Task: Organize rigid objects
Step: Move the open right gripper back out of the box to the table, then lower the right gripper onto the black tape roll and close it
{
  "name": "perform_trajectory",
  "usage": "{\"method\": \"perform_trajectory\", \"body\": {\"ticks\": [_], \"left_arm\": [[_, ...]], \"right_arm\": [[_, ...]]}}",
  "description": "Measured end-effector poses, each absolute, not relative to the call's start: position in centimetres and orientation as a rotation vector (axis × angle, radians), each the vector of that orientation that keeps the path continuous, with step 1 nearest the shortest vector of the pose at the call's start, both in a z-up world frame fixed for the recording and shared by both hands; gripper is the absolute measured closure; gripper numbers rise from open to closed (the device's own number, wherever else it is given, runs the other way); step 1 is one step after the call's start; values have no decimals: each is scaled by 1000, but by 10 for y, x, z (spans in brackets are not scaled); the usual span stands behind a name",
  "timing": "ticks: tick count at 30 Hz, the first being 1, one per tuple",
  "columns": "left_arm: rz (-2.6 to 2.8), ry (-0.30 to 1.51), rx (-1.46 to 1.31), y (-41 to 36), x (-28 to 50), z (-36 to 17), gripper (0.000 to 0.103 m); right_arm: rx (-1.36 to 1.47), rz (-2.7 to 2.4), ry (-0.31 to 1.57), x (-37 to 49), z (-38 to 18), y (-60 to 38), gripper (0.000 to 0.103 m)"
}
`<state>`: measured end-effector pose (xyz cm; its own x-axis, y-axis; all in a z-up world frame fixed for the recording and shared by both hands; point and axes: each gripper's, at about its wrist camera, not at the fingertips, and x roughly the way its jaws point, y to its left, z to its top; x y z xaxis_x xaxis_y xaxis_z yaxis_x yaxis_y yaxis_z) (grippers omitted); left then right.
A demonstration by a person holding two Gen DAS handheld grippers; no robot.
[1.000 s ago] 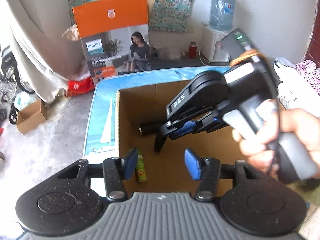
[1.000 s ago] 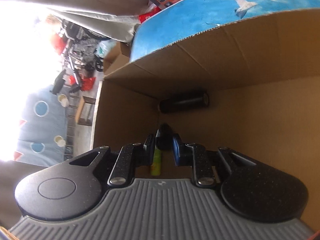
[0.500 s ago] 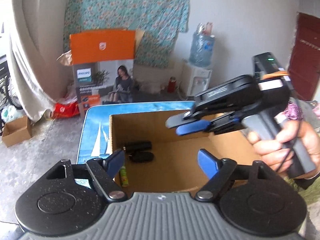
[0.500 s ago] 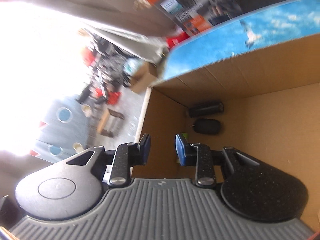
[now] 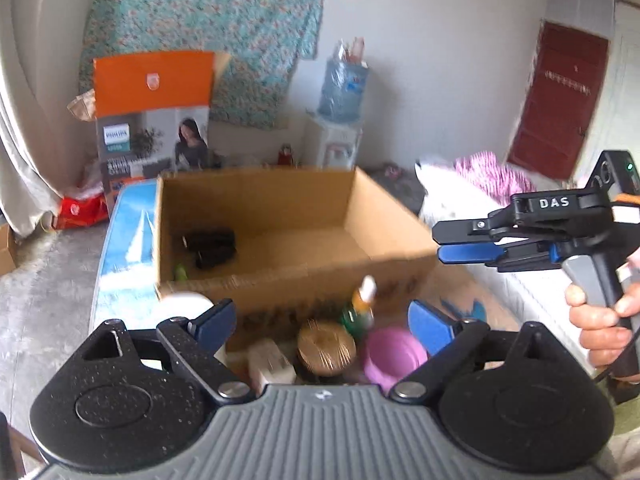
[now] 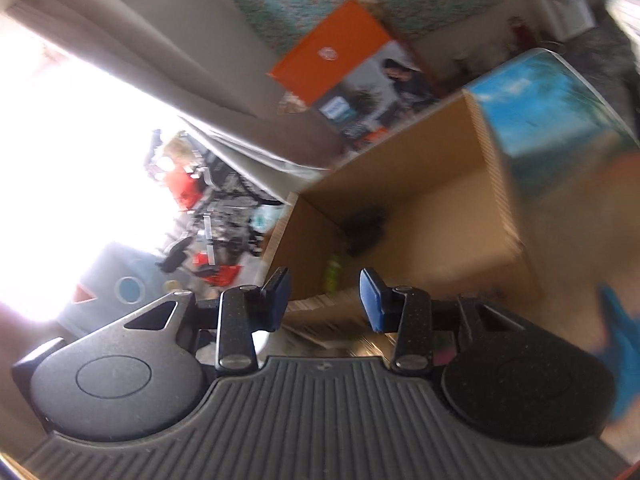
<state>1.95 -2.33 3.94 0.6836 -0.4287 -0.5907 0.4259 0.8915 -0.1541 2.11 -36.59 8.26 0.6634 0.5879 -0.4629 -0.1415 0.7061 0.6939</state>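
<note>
Cardboard box (image 5: 288, 236) holds a black cylinder (image 5: 210, 240) lying sideways; your right gripper (image 5: 460, 242), marked "DAS", and left gripper (image 5: 320, 320) have just been opening, jaws empty.

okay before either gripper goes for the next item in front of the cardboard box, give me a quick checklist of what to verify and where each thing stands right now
1. Left gripper empty, fingers spread after just opening: ok.
2. Right gripper empty, fingers parted after just opening, nothing between them: ok.
3. Cardboard box open on top with floor space free: ok.
4. Items already inside, the black objects and green bottle, sit in the box's left corner: ok.
5. Next candidates in front of the box, the purple cup, round brown lid and spray bottle, crowd together: not ok for a clean pick.
6. Sharpness of the candidates: cannot tell, both views are blurred.
</note>
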Motion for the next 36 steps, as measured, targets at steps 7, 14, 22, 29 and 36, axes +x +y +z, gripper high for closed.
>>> {"method": "perform_trajectory", "body": {"ticks": [7, 14, 22, 29, 36], "left_arm": [[-534, 794, 23, -49, 12, -7, 10], [-535, 873, 136, -73, 16, -46, 17], [-485, 914, 237, -82, 19, -69, 34], [-486, 935, 227, -84, 27, -76, 39], [-481, 905, 239, -86, 25, -78, 38]], "right_arm": [[646, 478, 879, -7, 35, -343, 64], [524, 458, 1004, 1, 6, -297, 64], [410, 409, 1053, 10, -11, -270, 67], [373, 390, 1072, 17, -17, -260, 71], [352, 367, 1061, 22, -19, -252, 77]]}}
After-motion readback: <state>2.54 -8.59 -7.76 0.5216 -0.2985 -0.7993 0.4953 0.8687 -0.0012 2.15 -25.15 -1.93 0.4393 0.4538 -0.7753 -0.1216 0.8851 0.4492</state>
